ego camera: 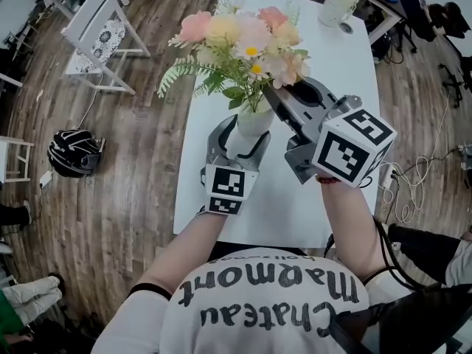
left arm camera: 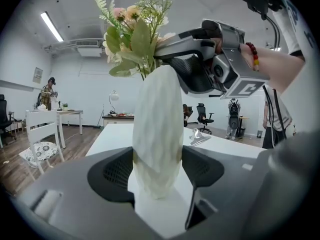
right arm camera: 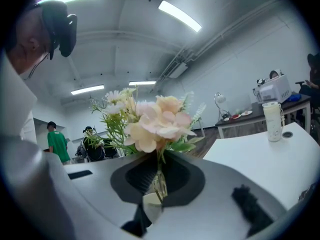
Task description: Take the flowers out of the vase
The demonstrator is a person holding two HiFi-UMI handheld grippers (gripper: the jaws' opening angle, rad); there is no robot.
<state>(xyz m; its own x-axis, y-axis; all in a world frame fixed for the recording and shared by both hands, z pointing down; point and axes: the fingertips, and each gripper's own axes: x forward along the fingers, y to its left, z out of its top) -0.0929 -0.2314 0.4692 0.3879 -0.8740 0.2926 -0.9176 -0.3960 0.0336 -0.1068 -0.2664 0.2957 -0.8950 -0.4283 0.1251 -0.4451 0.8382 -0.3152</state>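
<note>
The flowers (ego camera: pixel 243 39), a bunch of pink, cream and peach blooms with fern sprigs, stand in a white vase (ego camera: pixel 251 124). Their long axis is upright: the stems rise out of the vase's mouth and the heads point toward the ceiling. In the left gripper view the bunch leans a little to the left above the mouth. From the head view the blooms spread wide over the vase and hide most of its neck.

The right gripper (ego camera: pixel 271 94) comes in from the right, close to level. Its jaws are clenched on the thin green stems just above the vase's rim. The right gripper view shows the stems pinched between the two dark pads, with the blooms directly above them.

The left gripper (ego camera: pixel 240 137) reaches in from the near side. Its jaws stand wide, one on each side of the vase's ribbed body, and both pads lie against it, grasping the vase low down.

The vase stands upright on a white table (ego camera: pixel 332 87), about midway along it and near its left edge. A white cup (ego camera: pixel 338 4) sits well apart at the far end. On the wooden floor to the left are a white chair (ego camera: pixel 96 35) and a black helmet (ego camera: pixel 74 152).
</note>
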